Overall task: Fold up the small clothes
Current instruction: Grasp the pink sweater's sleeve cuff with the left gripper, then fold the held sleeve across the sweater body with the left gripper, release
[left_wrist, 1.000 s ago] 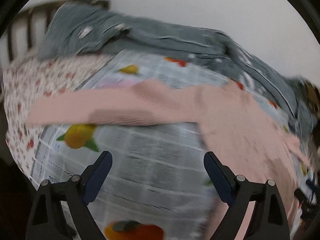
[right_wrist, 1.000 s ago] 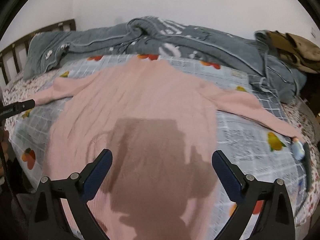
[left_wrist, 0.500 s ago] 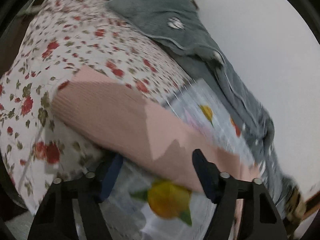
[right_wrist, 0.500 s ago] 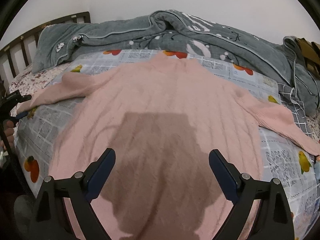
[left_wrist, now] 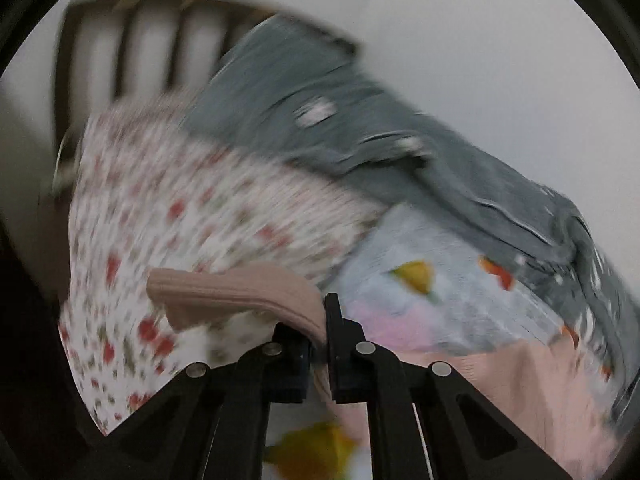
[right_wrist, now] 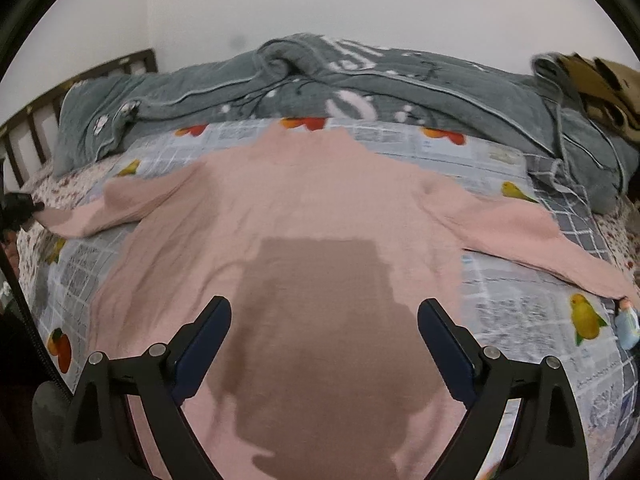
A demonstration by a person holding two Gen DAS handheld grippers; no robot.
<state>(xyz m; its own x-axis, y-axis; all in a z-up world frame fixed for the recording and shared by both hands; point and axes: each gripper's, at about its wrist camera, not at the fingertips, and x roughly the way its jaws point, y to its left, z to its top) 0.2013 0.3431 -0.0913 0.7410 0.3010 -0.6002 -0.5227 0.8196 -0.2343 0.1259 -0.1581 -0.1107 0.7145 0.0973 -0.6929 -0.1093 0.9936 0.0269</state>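
The right tool hangs wide apart over a pink sweater spread flat on the bed.

Left wrist view: motion blur smears the floral sheet, grey quilt and headboard slats; prints unreadable. The sleeve cuff vanishes between the closed left tongs. Right wrist view: the pink sweater hem is cut off by the lower edge; a small bottle at right is too small to identify.
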